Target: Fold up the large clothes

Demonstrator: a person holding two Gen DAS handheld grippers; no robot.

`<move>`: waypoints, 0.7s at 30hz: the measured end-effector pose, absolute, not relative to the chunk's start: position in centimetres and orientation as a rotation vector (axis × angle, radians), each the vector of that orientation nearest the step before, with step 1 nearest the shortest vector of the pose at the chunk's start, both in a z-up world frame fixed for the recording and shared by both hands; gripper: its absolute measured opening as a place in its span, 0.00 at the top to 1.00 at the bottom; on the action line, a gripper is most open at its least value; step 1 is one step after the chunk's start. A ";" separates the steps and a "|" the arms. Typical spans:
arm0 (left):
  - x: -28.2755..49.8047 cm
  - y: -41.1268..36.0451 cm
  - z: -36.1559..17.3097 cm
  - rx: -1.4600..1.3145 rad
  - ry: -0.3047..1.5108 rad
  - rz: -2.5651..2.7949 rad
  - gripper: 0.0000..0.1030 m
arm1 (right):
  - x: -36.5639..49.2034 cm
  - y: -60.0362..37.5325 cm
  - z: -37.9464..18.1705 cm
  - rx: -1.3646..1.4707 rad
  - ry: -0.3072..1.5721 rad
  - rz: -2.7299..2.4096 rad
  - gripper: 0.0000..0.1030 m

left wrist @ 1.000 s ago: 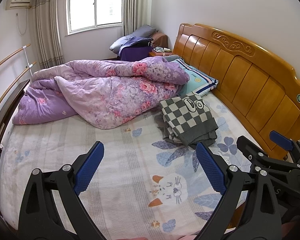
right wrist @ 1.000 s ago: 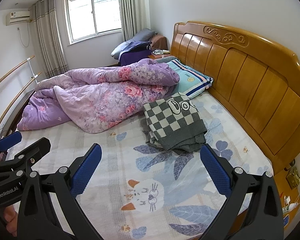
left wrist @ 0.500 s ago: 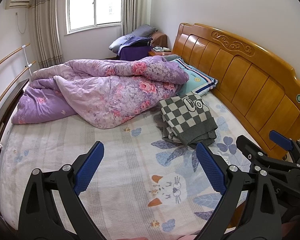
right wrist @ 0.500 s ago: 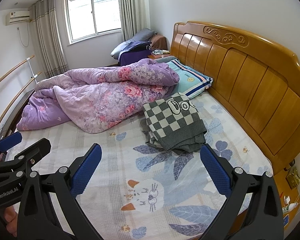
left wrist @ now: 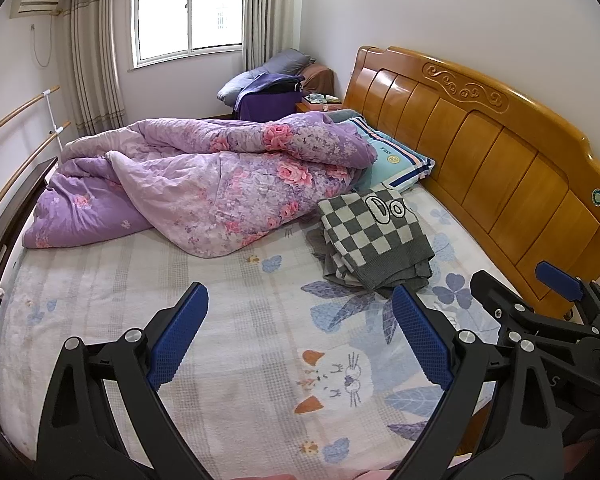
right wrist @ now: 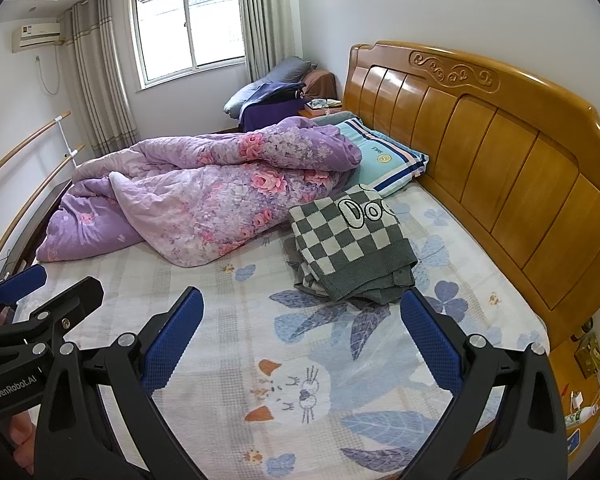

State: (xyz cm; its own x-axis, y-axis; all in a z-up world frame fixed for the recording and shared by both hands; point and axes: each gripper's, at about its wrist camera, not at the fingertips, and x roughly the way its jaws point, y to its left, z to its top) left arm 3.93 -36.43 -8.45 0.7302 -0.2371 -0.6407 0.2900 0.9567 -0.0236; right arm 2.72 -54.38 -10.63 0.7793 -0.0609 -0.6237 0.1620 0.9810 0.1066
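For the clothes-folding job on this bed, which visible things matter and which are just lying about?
Belongs to the job:
- checkered sweater, folded, with gray clothes under it
- left hand-held gripper, open
- right hand-held gripper, open
- bed sheet, the work surface

Just lying about:
- purple floral quilt
- striped pillow
- headboard

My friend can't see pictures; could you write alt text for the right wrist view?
A folded grey checkered sweater lies on a cat-print bed sheet, beside a rumpled purple floral quilt. The right gripper, jaws open and empty, hangs in the foreground.
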 end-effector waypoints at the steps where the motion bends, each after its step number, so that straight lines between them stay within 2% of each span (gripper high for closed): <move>1: 4.0 -36.4 -8.4 0.079 0.695 -0.291 0.09 | 2.7 -54.4 -10.6 0.158 0.667 -0.121 0.07; 21: 4.1 -36.2 -8.7 0.071 0.702 -0.305 0.09 | 3.4 -54.0 -10.8 0.166 0.682 -0.113 0.07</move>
State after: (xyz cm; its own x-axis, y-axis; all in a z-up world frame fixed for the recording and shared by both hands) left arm 4.05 -36.20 -8.68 0.7213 -0.2518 -0.6452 0.2993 0.9534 -0.0375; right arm 3.36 -54.03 -10.84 0.7711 -0.0500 -0.6348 0.1582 0.9807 0.1149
